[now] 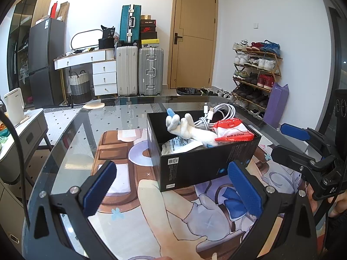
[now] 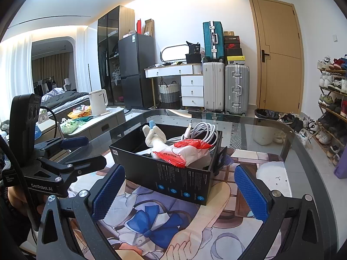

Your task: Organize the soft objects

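Note:
A black box (image 1: 195, 164) (image 2: 173, 182) stands on a printed mat on the glass table. Inside lie a white plush toy with a blue tip (image 1: 190, 129) (image 2: 155, 137), a red-and-white packet (image 1: 233, 132) (image 2: 184, 152), a coiled white cable (image 1: 219, 113) (image 2: 202, 131) and a white paper sachet (image 1: 181, 145). My left gripper (image 1: 173, 187) is open just in front of the box, nothing between its blue pads. My right gripper (image 2: 179, 191) is open too, its pads flanking the box's near corner. Each gripper shows at the edge of the other's view.
The printed mat (image 1: 173, 212) (image 2: 151, 227) covers the near half of the glass table (image 1: 121, 112) (image 2: 271, 134). A side cabinet with a white kettle (image 2: 98, 102) stands left. Suitcases (image 1: 138, 71), a door and a shoe rack (image 1: 256, 73) line the far wall.

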{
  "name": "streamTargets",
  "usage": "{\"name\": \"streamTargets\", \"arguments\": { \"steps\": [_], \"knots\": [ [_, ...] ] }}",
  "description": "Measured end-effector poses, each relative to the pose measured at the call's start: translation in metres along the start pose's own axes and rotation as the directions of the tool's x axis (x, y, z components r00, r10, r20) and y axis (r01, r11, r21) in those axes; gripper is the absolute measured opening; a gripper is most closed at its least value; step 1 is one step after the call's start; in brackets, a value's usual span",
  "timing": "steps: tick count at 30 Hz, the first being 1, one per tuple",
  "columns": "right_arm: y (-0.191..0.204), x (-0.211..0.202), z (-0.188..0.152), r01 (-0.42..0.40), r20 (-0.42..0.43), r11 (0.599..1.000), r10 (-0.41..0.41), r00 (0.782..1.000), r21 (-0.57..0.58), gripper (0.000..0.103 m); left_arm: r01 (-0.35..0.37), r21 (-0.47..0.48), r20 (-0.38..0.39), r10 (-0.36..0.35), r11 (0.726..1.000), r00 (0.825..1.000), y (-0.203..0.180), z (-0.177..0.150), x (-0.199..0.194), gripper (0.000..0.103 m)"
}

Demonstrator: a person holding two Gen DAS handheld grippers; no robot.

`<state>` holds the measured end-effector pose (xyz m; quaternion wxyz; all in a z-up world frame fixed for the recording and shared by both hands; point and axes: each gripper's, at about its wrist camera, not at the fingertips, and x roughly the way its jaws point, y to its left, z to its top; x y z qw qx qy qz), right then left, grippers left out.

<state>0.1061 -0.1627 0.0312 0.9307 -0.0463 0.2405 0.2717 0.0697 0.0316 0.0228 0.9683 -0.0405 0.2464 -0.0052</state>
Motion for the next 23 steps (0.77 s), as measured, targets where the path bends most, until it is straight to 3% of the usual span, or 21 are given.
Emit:
{"name": "streamTargets", "arguments": {
  "steps": [23],
  "knots": [
    [0.0002,-0.0001,0.0002,-0.001,-0.002,1.0,0.001,1.0,0.0,0.102,0.009,0.001,0.006,-0.009,1.0,1.0,-0.0023,0.0025,-0.0015,0.103]
  ]
}}
